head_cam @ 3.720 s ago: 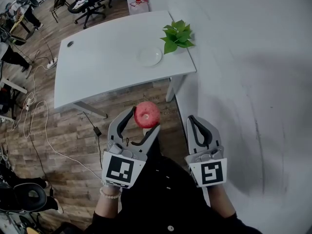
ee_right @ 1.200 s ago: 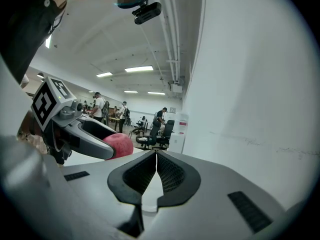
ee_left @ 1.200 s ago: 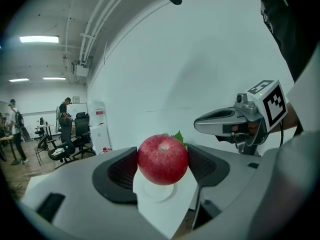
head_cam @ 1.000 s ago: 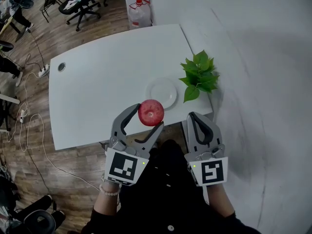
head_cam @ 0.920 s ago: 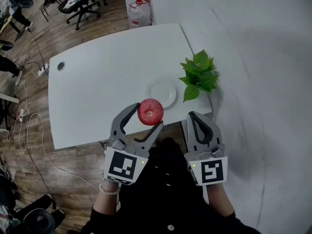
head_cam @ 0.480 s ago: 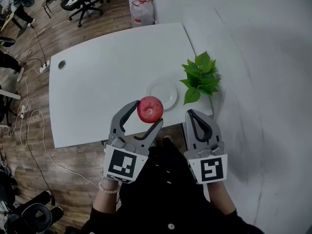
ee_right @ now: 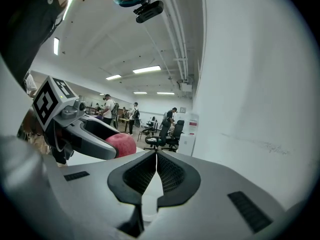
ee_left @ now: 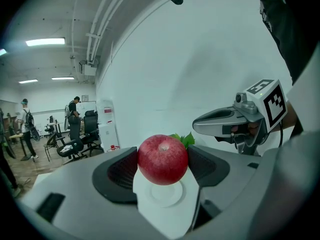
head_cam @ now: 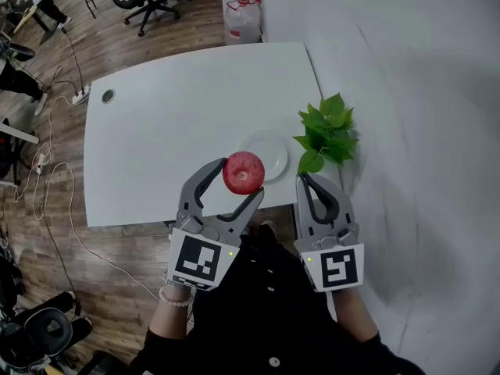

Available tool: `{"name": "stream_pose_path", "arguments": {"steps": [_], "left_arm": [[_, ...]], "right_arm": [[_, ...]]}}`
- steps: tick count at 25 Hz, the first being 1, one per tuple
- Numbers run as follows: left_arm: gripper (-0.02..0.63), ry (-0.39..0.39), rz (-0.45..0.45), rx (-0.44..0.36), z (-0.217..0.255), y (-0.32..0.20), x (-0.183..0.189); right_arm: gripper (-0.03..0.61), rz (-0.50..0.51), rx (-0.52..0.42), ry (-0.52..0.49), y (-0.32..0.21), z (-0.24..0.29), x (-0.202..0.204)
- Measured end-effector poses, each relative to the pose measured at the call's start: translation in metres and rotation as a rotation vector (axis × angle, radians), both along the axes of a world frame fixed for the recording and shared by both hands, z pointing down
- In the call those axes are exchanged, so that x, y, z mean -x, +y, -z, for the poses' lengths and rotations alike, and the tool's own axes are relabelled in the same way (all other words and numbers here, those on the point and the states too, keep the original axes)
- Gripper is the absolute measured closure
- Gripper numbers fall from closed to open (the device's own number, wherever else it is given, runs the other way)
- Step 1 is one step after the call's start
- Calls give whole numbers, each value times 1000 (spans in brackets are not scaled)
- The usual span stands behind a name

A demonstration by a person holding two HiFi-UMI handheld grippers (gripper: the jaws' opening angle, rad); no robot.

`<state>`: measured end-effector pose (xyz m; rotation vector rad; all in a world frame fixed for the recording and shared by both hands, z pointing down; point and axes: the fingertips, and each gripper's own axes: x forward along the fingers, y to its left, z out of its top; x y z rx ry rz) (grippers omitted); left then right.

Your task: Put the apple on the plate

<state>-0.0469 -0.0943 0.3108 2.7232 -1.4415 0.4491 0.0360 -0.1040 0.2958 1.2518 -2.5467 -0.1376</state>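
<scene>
Our left tongs (head_cam: 241, 180) are closed on the apple (head_cam: 244, 172). One pad sits on each side of it, across its widest part. In the left gripper view the fruit sits upright between the jaws with its stalk end up. Our right tongs (head_cam: 307, 186) are pressed fully together and hold nothing. The apple is in the air, not yet on the plate (head_cam: 273, 148). From the head view it overlaps the plate's near-left rim, and we cannot tell how high above the plate it hangs.

The main risk, as we judge it, is letting go too early or from too high. The apple is round and firm, so dropped on the rim or from a height it would likely bounce or roll off the plate. The plate lies close to the near edge of the bench (head_cam: 172, 131), so a rolling apple could reach the floor (head_cam: 117, 233).

A second risk is the grip itself. Two pads on a smooth curved skin hold little, and a tilt of the tongs on the way down could let the apple slip sideways.

A third risk is coming down off-centre. A jaw pressing on the plate's rim could tip the shallow plate or push it toward the edge.

The plant (head_cam: 326, 135) stands just beside the plate on our right. Our idle right tongs hang near both and could brush the leaves or knock the plate.
</scene>
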Motion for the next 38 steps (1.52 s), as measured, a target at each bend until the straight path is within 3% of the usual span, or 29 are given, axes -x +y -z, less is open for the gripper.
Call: {"name": "stream_pose_path", "arguments": {"steps": [12, 16, 25, 31, 38], "left_arm": [[287, -20, -10, -11, -9, -12, -11], [287, -8, 8, 33, -17, -14, -16], [287, -11, -5, 39, -33, -24, -24], [287, -64, -53, 16, -48, -35, -32], [287, -64, -69, 37, -66, -47, -38]], "right_arm": [[535, 13, 9, 3, -4, -3, -11], [535, -2, 16, -2, -5, -7, -18], [535, -23, 37, 13, -12, -13, -29], [535, -40, 50, 19, -15, -19, -34], [535, -60, 71, 26, -19, -26, -40]]}}
